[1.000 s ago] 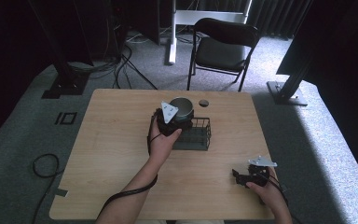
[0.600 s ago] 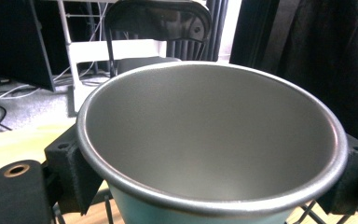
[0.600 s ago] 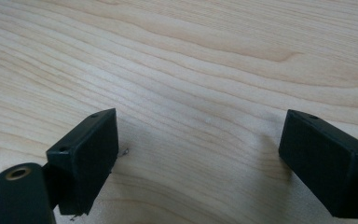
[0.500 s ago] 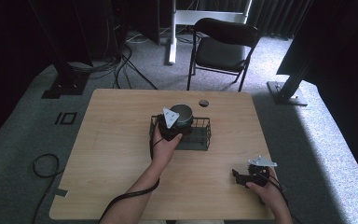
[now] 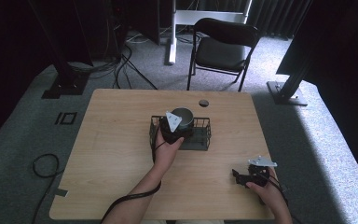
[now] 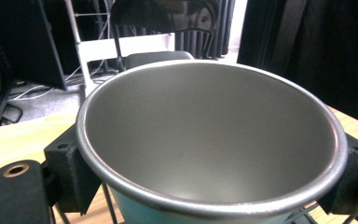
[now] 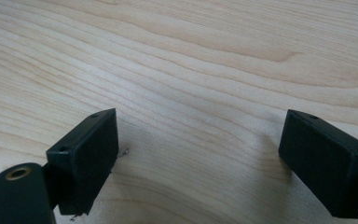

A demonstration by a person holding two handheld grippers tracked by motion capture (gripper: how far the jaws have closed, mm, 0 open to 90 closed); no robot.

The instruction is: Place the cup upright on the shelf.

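Metal cup lowered into the wire basket

The left gripper (image 5: 177,128), clamped on the metal cup (image 6: 209,135), has shifted right and now holds it inside the black wire basket (image 5: 203,140) at mid-table, so release looks close. The right gripper (image 5: 253,175) rests near-right, jaws apart and empty; the table hole (image 5: 203,102) lies beyond, nothing obstructing.

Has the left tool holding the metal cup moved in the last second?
Yes. The left tool with the cup has shifted right, farther over the wire basket.

Lab/studio: black curtains (image 5: 335,42), floor cables (image 5: 121,65), rig stands (image 5: 284,91), folding chair (image 5: 221,46)
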